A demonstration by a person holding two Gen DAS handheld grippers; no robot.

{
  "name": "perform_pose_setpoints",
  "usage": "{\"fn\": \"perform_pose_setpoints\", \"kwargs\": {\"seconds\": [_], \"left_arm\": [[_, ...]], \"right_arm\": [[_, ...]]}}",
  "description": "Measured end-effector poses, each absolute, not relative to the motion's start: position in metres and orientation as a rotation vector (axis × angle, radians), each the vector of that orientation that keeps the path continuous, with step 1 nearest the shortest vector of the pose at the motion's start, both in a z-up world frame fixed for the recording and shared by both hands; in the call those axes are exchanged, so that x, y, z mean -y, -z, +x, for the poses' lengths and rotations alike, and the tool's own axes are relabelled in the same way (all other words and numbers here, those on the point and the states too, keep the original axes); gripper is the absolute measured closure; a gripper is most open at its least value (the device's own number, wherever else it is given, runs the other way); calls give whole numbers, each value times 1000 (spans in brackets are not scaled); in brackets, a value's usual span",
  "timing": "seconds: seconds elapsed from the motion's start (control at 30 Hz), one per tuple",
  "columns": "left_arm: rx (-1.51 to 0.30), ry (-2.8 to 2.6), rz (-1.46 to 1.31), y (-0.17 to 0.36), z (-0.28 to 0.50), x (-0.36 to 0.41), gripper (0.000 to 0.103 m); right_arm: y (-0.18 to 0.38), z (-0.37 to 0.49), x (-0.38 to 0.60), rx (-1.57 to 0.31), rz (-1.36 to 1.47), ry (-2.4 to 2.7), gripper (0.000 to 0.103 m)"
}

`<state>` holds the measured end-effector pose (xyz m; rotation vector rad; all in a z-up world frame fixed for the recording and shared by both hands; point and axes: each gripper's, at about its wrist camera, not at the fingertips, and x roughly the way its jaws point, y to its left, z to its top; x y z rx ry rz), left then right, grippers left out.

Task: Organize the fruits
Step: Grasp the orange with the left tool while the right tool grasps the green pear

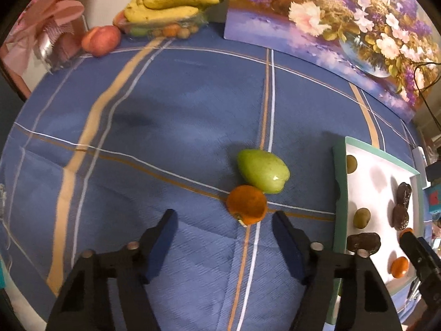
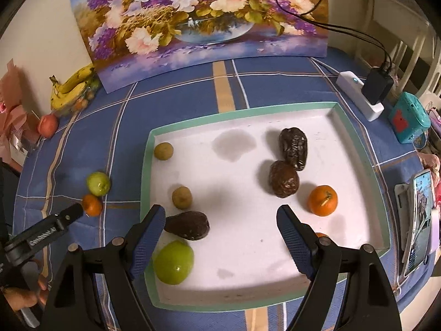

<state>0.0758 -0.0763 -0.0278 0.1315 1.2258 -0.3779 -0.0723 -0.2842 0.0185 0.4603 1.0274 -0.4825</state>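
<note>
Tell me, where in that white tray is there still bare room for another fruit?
The tray is free along its far edge, behind the dark fruits, and in the middle toward the near right corner. The near left is crowded: a green fruit, a dark fruit and a small brown one.

Blue plaid tablecloth point(image 1: 165, 104), white green-rimmed tray point(image 2: 237, 114), orange tangerine point(image 1: 246, 204).

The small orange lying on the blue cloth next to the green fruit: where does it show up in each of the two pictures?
Left wrist view: the small orange is low centre, just ahead of the left gripper, touching the green fruit.
Right wrist view: far left, outside the tray, below the same green fruit.
Shared landmark: the flower painting at the back.
</note>
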Motion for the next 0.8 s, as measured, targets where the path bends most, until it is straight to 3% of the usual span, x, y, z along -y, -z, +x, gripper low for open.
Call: {"fn": "perform_pose_setpoints", "kwargs": {"seconds": [0.13, 0.37, 0.5, 0.8], "left_arm": [[-1236, 405, 121, 32, 79, 83, 48], [-1252, 435, 107, 37, 86, 90, 52], [-1269, 463, 90, 40, 91, 92, 67], [-1231, 436, 31, 21, 103, 75, 68]], "right_arm": [[-13, -64, 281, -1042, 467, 472, 19], [-6, -51, 275, -1061, 454, 462, 19], [-4, -47, 275, -1067, 451, 466, 19], [-4, -37, 271, -1038, 455, 476, 19]]}}
